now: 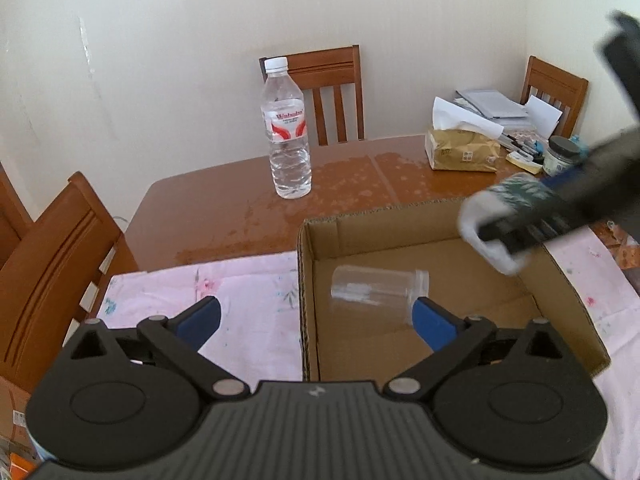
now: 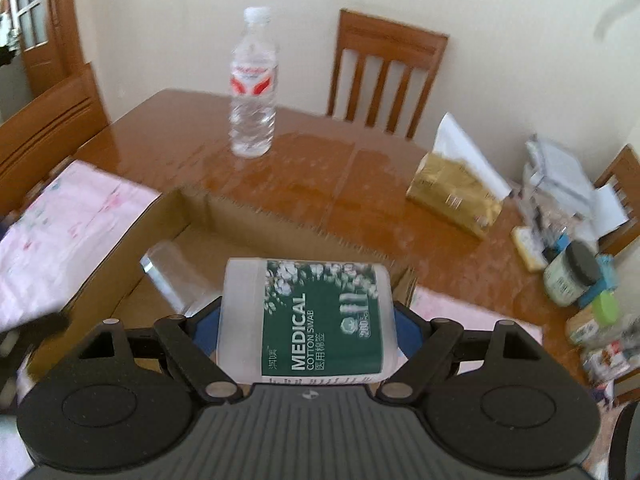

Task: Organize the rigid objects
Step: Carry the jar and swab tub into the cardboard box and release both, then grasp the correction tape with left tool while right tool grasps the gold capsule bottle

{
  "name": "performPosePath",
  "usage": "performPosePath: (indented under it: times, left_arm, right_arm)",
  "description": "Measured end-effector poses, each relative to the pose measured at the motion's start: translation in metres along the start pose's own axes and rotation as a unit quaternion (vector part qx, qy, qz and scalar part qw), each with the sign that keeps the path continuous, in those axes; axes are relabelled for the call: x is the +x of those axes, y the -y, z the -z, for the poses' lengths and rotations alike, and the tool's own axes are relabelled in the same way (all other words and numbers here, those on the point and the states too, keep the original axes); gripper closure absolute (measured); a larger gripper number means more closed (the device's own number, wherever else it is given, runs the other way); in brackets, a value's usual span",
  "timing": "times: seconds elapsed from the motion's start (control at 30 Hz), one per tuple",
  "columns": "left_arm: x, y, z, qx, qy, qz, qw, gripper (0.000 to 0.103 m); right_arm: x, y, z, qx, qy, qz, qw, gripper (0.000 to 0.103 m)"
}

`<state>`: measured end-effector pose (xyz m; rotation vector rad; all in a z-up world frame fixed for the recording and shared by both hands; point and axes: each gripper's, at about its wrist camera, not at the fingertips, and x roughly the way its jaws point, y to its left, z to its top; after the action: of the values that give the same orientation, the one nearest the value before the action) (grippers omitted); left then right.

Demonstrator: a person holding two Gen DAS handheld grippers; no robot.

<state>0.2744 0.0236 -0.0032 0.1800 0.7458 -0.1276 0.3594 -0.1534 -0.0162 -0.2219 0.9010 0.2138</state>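
Observation:
An open cardboard box (image 1: 576,292) lies on a pink cloth on the wooden table. A clear plastic jar (image 1: 380,286) lies on its side inside it; it also shows in the right wrist view (image 2: 172,276). My right gripper (image 2: 306,320) is shut on a cotton swab container (image 2: 308,320) with a green label, held above the box's right side; the container also shows in the left wrist view (image 1: 500,220). My left gripper (image 1: 316,314) is open and empty, over the box's near left wall. A water bottle (image 1: 286,132) stands upright on the table behind the box.
A tissue pack (image 1: 460,152), papers, pens and a dark-lidded jar (image 1: 562,156) crowd the table's far right. Wooden chairs (image 1: 332,92) stand around the table. The pink cloth (image 1: 224,300) lies under and beside the box.

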Motion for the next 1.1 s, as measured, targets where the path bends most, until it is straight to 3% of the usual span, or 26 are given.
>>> performPosePath:
  times: [0.03, 0.27, 0.47, 0.7, 1.1]
  left_arm:
    - [-0.002, -0.001, 0.002, -0.001, -0.001, -0.001, 1.0, 0.001]
    - [-0.007, -0.008, 0.021, -0.008, -0.017, -0.002, 0.9998, 0.001]
    - [-0.013, -0.01, 0.037, -0.007, -0.028, -0.002, 0.9996, 0.001]
    - [-0.035, -0.001, 0.059, -0.014, -0.037, -0.015, 0.9991, 0.001]
    - [-0.078, 0.034, 0.117, -0.036, -0.089, -0.056, 0.9939, 0.001]
  right_arm:
    - [0.002, -0.002, -0.003, -0.005, -0.002, 0.015, 1.0, 0.0]
    - [-0.013, -0.006, 0.003, 0.007, 0.009, 0.01, 1.0, 0.0]
    - [-0.037, -0.012, 0.033, 0.011, 0.009, 0.004, 1.0, 0.0]
    - [-0.061, -0.019, 0.08, 0.007, 0.002, -0.011, 1.0, 0.0]
    - [-0.084, -0.043, 0.18, -0.004, -0.037, -0.097, 0.995, 0.0]
